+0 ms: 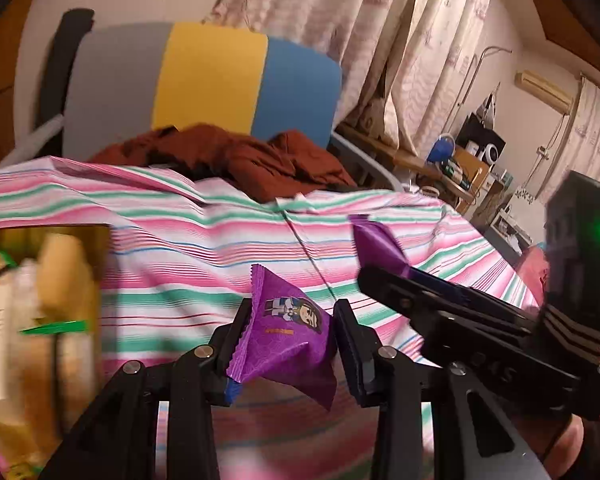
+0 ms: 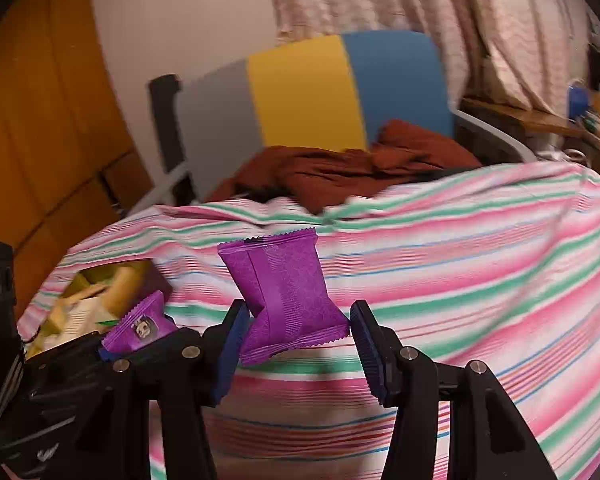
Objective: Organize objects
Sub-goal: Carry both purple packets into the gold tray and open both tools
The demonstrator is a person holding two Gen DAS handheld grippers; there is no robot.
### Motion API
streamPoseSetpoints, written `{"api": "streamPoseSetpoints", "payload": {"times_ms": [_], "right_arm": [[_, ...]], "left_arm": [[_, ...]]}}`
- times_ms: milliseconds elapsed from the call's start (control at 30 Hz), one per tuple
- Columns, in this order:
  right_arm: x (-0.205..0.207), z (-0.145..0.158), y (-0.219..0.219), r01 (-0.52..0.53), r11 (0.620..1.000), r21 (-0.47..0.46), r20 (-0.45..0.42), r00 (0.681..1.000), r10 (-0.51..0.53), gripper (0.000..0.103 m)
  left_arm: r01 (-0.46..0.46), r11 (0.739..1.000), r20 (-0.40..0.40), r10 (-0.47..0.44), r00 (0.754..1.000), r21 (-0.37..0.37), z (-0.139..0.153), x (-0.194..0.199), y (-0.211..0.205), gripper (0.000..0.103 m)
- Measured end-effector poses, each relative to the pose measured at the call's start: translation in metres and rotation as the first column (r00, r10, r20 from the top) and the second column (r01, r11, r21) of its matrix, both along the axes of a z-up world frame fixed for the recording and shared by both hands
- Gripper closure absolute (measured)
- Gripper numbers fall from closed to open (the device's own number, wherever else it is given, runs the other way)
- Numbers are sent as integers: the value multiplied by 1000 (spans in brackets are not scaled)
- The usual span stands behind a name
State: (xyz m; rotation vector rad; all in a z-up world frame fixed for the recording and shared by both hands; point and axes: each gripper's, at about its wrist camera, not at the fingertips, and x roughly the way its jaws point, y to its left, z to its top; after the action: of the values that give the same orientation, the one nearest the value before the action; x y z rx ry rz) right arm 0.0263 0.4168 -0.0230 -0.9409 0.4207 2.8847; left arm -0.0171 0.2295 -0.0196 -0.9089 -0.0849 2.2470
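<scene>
Striped cloth (image 2: 460,260); blurred box (image 1: 40,300) cut off.

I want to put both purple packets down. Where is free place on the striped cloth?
The striped cloth is bare across its middle and right side, in front of the brown garment. It is crowded only at the left, where the box of snacks sits.

Two purple snack packets (image 1: 288,336) (image 2: 288,300), two grippers (image 1: 288,344) (image 2: 296,344), one open box of snacks (image 1: 32,320), one rust-brown cloth (image 1: 236,160)
</scene>
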Motion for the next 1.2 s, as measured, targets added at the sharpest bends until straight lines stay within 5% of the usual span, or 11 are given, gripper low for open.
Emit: {"api": "streamPoseSetpoints", "payload": {"times_ms": [467, 667, 767, 967, 1100, 1200], "right_arm": [[-22, 24, -134, -289, 956, -53, -14, 957, 289, 50], [-25, 19, -180, -385, 921, -68, 18, 922, 387, 49], [-26, 12, -192, -404, 913, -63, 44, 912, 407, 48], [-26, 6, -193, -416, 904, -96, 54, 905, 422, 31], [-24, 7, -189, -407, 908, -101, 55, 909, 413, 23], [-21, 9, -191, -402, 910, -101, 65, 910, 410, 8]], "left_arm": [[-253, 967, 21, 253, 967, 10, 5, 4, -148, 63], [-284, 957, 59, 287, 956, -57, -11, 1, -179, 62], [-311, 947, 73, 317, 946, -77, -16, 0, -187, 53], [-351, 932, 63, 357, 932, -90, -14, 3, -198, 52], [-431, 886, 34, 442, 896, -169, -8, 4, -201, 52], [-460, 861, 17, 474, 880, -215, -3, 4, -203, 52]]}}
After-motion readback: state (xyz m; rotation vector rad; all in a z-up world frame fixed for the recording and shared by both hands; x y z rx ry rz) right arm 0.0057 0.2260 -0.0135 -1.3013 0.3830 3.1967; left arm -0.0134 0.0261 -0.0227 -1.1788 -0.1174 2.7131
